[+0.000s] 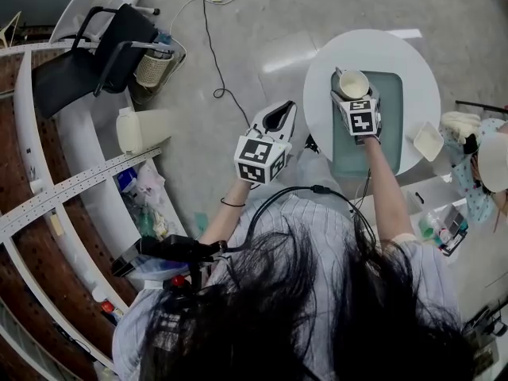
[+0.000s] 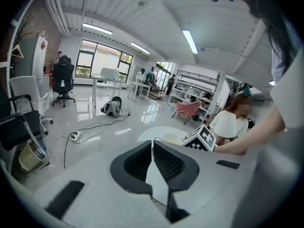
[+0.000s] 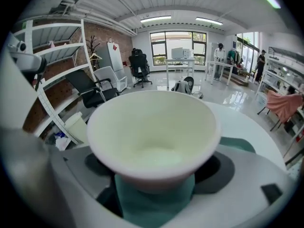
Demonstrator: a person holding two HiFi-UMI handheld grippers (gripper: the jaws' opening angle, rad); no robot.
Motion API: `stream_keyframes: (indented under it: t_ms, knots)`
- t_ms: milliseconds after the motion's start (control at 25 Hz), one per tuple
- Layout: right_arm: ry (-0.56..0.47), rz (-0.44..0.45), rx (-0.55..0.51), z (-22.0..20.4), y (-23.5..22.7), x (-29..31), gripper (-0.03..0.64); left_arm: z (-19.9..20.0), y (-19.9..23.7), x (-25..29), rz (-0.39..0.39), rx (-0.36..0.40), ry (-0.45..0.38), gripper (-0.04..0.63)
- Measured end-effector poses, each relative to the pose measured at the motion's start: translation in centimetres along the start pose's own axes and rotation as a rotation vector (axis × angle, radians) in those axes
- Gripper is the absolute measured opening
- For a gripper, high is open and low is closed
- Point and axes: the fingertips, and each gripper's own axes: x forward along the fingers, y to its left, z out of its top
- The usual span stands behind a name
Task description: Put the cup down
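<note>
A cream-white cup (image 1: 353, 83) (image 3: 154, 137) sits upright between the jaws of my right gripper (image 1: 352, 90) (image 3: 154, 175), which is shut on it over the teal mat (image 1: 389, 109) (image 3: 152, 203) on the round white table (image 1: 365, 46). Whether the cup's base touches the mat is hidden. My left gripper (image 1: 276, 121) (image 2: 152, 148) hangs over the floor left of the table, jaws shut together with nothing in them.
A small white square dish (image 1: 428, 141) sits at the table's right edge. A seated person (image 1: 484, 161) is just beyond it. A black office chair (image 1: 95, 54), a wire basket (image 1: 152, 68) and a floor cable (image 1: 210, 46) lie to the left, beside curved white shelving (image 1: 63, 189).
</note>
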Motion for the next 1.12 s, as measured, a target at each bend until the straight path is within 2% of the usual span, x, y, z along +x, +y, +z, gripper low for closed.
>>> stream_keyframes:
  t_ms: [360,640,880,1120]
  knots:
    - [0.016,0.003,0.144,-1.0,-0.3,0.3,0.44,0.0,1.4,-1.0,0.028,-0.001,-0.006,0.02]
    - [0.053,-0.014,0.162,-1.9,-0.3,0.6,0.441,0.0,2.3,-1.6,0.036,0.006,-0.018,0.02]
    - [0.039,-0.013,0.239,-1.3,0.6,-1.2,0.442,0.2,2.8,-3.5,0.033,0.014,-0.023,0.02]
    - [0.041,-0.064,0.254,-1.3,0.6,-2.4,0.44,0.4,3.1,-4.5,0.016,0.022,-0.033,0.02]
